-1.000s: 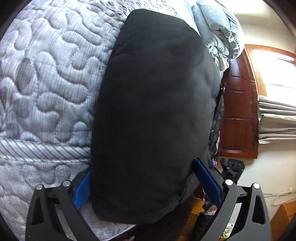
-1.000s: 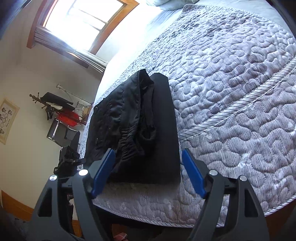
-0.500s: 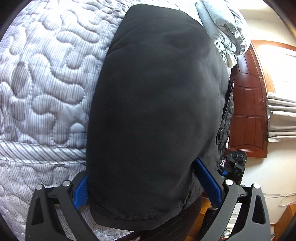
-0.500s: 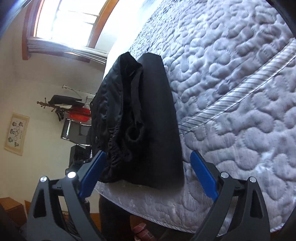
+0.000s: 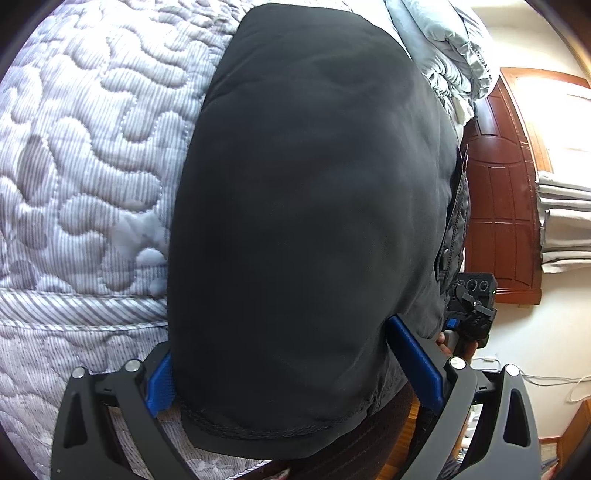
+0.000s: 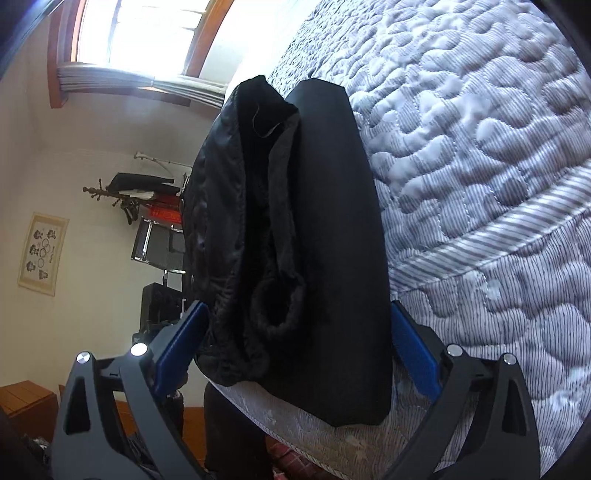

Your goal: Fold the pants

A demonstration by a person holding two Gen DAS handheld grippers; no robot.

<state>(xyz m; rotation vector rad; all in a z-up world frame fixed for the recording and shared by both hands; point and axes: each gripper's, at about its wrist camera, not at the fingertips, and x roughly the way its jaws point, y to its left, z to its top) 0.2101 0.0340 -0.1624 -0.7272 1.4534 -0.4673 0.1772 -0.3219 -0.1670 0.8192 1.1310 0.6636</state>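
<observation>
Black pants point(image 5: 306, 206) lie folded in a long bundle on the quilted grey bedspread point(image 5: 81, 155), close to the bed's near edge. My left gripper point(image 5: 280, 339) stands open, its blue pads point(image 5: 413, 362) on either side of the bundle's hemmed near end. In the right wrist view the same pants point(image 6: 332, 240) show their layered side, with a rolled waistband facing me. My right gripper point(image 6: 297, 306) straddles that end. Its jaws are opening, the pants between them with the pads point(image 6: 415, 350) just off the cloth.
A folded pale-grey duvet point(image 5: 443, 48) lies beyond the pants. A dark wooden panel point(image 5: 498, 192) and stacked curtain folds point(image 5: 565, 221) stand to the right. A window point(image 6: 147, 33), coat rack and chair point(image 6: 159, 229) are off the bed's left side. The bed edge point(image 6: 314, 435) runs just under my right gripper.
My right gripper has dropped and closed in on the pants' end while its jaws widened around it. The left gripper has edged forward a little, its jaws unchanged.
</observation>
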